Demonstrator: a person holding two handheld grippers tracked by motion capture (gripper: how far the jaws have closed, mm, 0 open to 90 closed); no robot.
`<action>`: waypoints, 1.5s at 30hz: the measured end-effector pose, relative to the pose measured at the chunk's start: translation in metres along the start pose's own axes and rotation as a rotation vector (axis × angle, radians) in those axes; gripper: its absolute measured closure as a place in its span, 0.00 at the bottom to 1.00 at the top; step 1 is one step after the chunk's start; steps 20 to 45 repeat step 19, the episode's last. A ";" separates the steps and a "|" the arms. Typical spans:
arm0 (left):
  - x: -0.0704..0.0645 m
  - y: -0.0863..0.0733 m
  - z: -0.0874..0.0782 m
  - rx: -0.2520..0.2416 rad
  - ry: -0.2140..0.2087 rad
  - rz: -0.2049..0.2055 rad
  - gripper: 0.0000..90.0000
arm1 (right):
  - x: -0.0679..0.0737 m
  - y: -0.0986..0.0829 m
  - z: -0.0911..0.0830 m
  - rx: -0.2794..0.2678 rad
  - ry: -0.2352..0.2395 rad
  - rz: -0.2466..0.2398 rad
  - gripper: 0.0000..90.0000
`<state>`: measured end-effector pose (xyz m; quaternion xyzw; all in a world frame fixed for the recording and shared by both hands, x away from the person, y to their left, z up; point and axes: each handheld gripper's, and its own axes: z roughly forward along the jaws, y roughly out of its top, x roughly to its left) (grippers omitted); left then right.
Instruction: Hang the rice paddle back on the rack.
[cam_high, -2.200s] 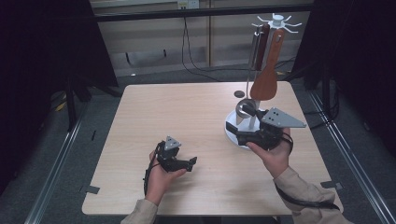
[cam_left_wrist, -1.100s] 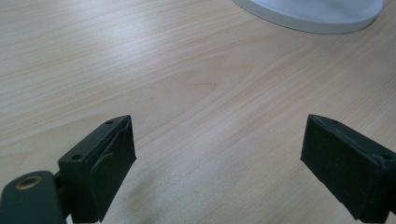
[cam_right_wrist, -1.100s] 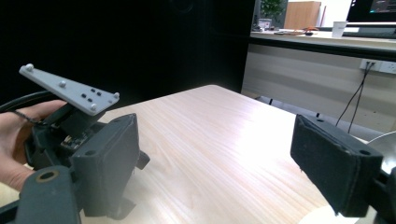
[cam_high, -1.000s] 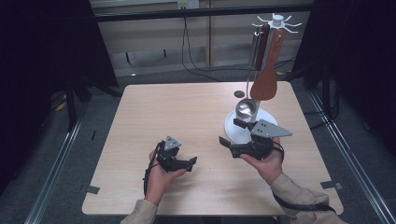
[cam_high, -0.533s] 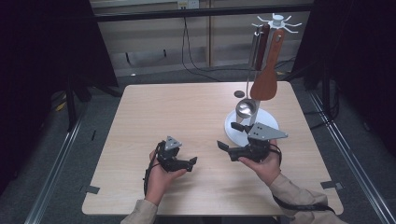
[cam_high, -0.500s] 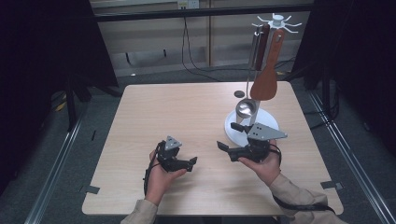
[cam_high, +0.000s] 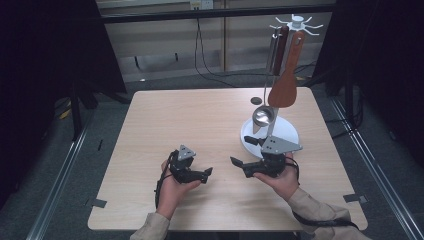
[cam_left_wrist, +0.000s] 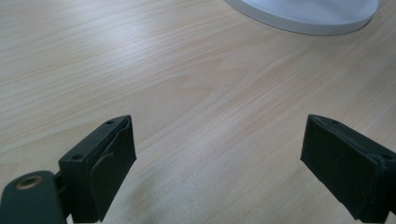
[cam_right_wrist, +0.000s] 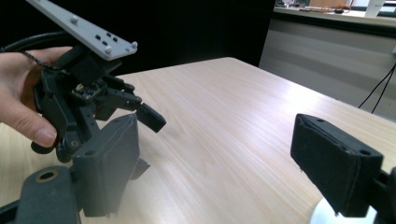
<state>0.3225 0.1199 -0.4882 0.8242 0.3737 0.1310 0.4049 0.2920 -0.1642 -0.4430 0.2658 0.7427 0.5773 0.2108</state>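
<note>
Nearest, at the front of the worktop: left hand around the left gripper, jaws spread wide and holding nothing, only bare wood between them in the left gripper view. Just beside it, to the right: right hand with the right gripper, jaws likewise wide apart and empty, pointing across toward the left gripper, one jaw close to the rim of the white base.

Farther back, on that base: a utensil stand, upright, at the right side of the worktop. Hanging from it: a metal ladle, bowl low and just above the base, and a wooden spatula behind and above. Beyond the stand's base, flat on the wood: a small dark disc.

Risks, as a judgement:
- Clipping the base rim with the right gripper on a forward reach, being so close already; likely to jolt the stand and set the hanging things swinging.
- Closing on the smooth round ladle bowl instead of the thin handle; likely to slip.
- Lifting a utensil sideways rather than up off its hook; likely to drag or tip the stand.
- Knocking one gripper against the other, being so near together.

Count: two hands, two grippers, one stand with one base, one ladle, one spatula, at least one more dark handle among the hooks (too crowded to tell exactly), one disc.
</note>
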 end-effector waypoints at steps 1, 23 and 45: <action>-0.002 0.000 0.001 -0.015 -0.002 -0.020 0.11 | 0.000 -0.001 0.000 0.003 -0.004 -0.003 0.18; -0.007 0.009 0.012 0.003 -0.034 0.015 0.11 | -0.005 -0.015 -0.008 0.047 -0.031 -0.004 0.18; -0.007 0.009 0.012 0.003 -0.034 0.015 0.11 | -0.005 -0.015 -0.008 0.047 -0.031 -0.004 0.18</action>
